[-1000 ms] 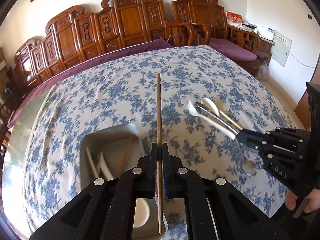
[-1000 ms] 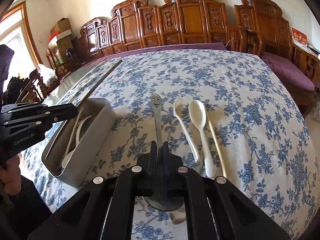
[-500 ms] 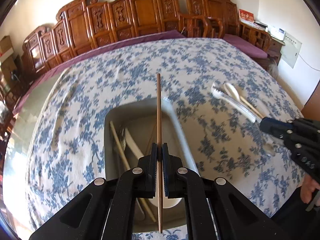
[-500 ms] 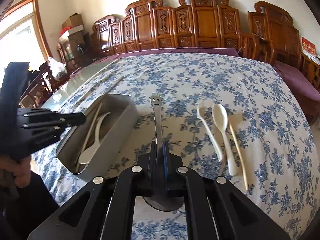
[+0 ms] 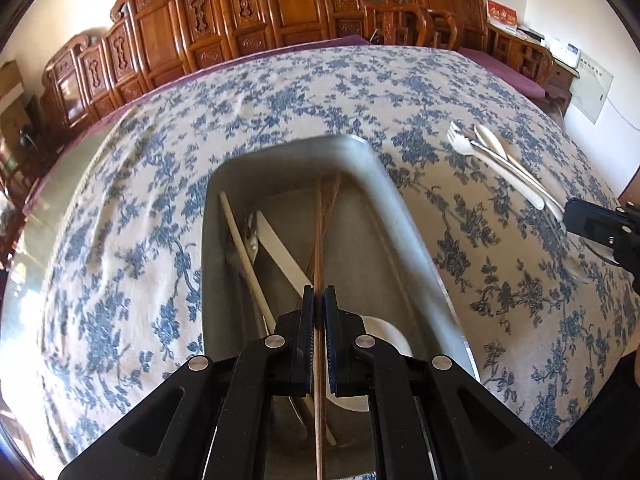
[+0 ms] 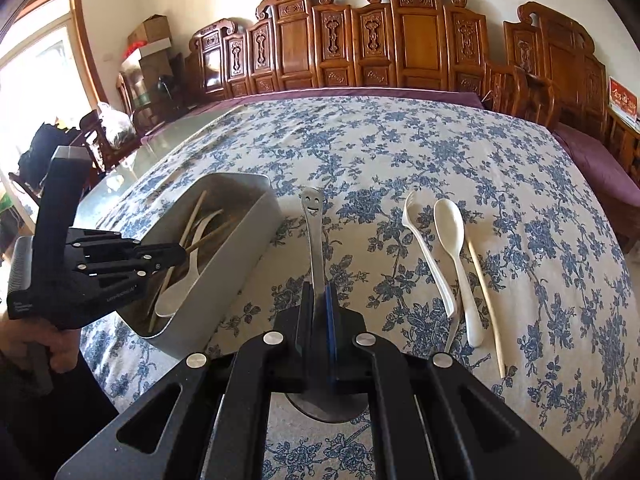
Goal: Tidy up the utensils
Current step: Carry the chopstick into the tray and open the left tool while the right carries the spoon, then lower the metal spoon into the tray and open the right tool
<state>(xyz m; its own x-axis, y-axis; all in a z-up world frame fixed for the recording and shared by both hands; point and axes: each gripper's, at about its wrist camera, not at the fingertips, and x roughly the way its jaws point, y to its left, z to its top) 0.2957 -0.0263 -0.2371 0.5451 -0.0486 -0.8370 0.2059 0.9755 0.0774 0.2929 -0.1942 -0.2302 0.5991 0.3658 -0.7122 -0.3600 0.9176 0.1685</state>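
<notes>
The left tool (image 5: 319,300) pinches a thin brown wooden chopstick (image 5: 318,240) and hangs over the long grey metal tray (image 6: 236,248), the stick's far end pointing down into it among pale chopsticks and a white plastic spoon (image 6: 188,276). The right tool (image 6: 319,300) is clamped on a steel spoon with a smiley-face handle (image 6: 314,220), held above the blue floral tabletop (image 6: 400,152). To its right on the cloth lie a white plastic fork (image 6: 428,256), a white spoon (image 6: 456,256) and 1 pale chopstick (image 6: 486,300).

Blue-flowered white tablecloth (image 6: 440,152), grey tray (image 6: 240,248)
</notes>
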